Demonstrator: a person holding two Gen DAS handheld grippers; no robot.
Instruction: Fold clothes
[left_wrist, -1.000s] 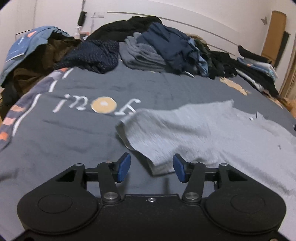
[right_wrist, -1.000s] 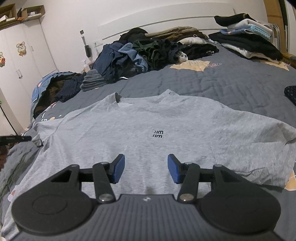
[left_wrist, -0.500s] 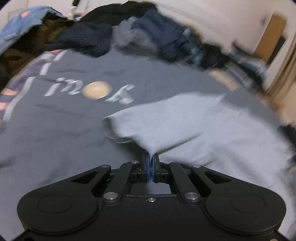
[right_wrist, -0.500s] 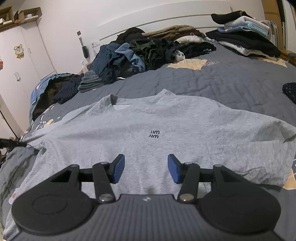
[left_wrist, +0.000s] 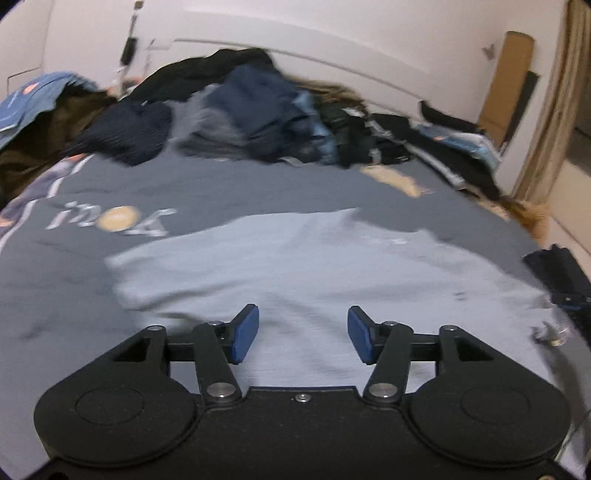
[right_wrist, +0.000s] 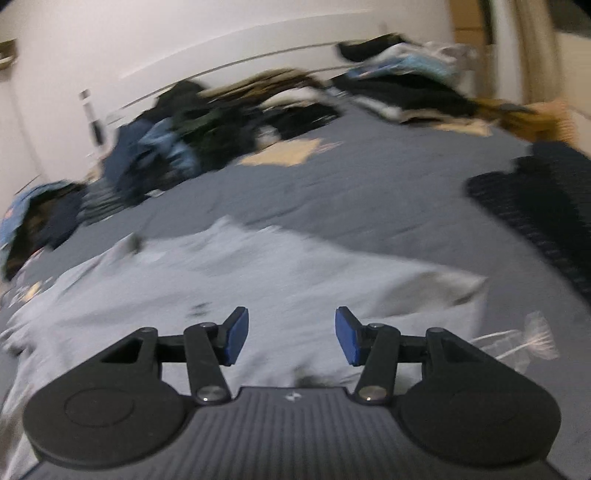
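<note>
A light grey T-shirt (left_wrist: 303, 266) lies spread on the dark grey bedspread (left_wrist: 207, 188). Its left sleeve now lies folded in over the body, giving a straight left edge. My left gripper (left_wrist: 302, 334) hovers above the shirt's lower part; its jaws are opening and nothing is between the blue pads. In the right wrist view the same T-shirt (right_wrist: 229, 280) fills the lower left, its right sleeve (right_wrist: 443, 291) lying out flat. My right gripper (right_wrist: 291, 336) stands open over the shirt, holding nothing. Both views are blurred by motion.
Piles of dark unfolded clothes (left_wrist: 258, 114) run along the headboard. A dark garment (right_wrist: 535, 192) lies on the bed to the right of the shirt, and folded clothes (right_wrist: 399, 85) are stacked at the far right. A clear plastic wrapper (right_wrist: 532, 336) lies by the right sleeve.
The left gripper shut on the shirt's left sleeve, carried it inward over the body and let go; its jaws are apart again. The right gripper swung to the right, staying open.
</note>
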